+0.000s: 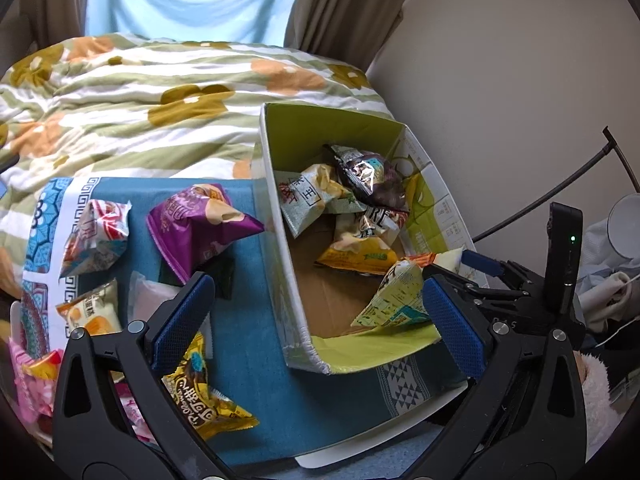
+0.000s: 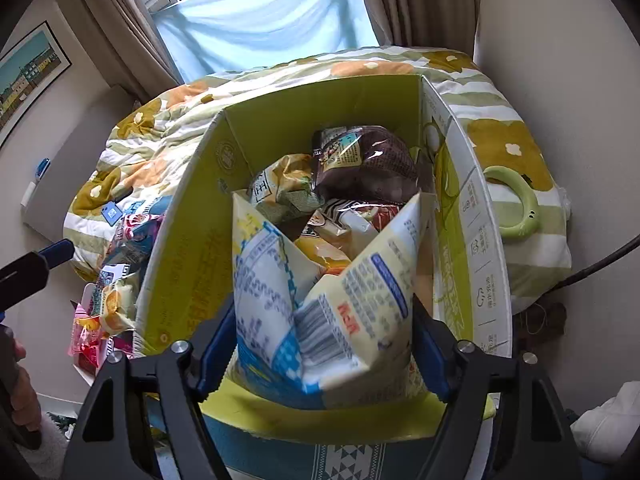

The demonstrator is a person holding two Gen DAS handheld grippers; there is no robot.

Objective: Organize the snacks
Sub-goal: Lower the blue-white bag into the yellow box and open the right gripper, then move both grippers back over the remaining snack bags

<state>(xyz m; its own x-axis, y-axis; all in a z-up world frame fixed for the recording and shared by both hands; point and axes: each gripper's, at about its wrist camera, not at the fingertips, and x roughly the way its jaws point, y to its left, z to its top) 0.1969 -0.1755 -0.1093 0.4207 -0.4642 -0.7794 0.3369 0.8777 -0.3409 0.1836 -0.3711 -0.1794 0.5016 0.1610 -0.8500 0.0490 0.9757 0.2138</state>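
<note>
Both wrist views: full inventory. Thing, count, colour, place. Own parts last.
box: 1, white outside, green inside, on blue cloth
boxed packets: about four, dark, green-white, yellow, box's far end
pale printed packet: 1, cream-blue, over box's near end
purple packet: 1, on cloth left of box
yellow packet: 1, cloth, by left gripper
loose packets: several, mixed, cloth's left edge
blue cloth: 1, under box
floral duvet: 1, green-orange, behind box
green ring: 1, on duvet right of box
left gripper: 1, black-blue, open, over cloth
right gripper: 1, black-blue, closed on pale printed packet
</note>
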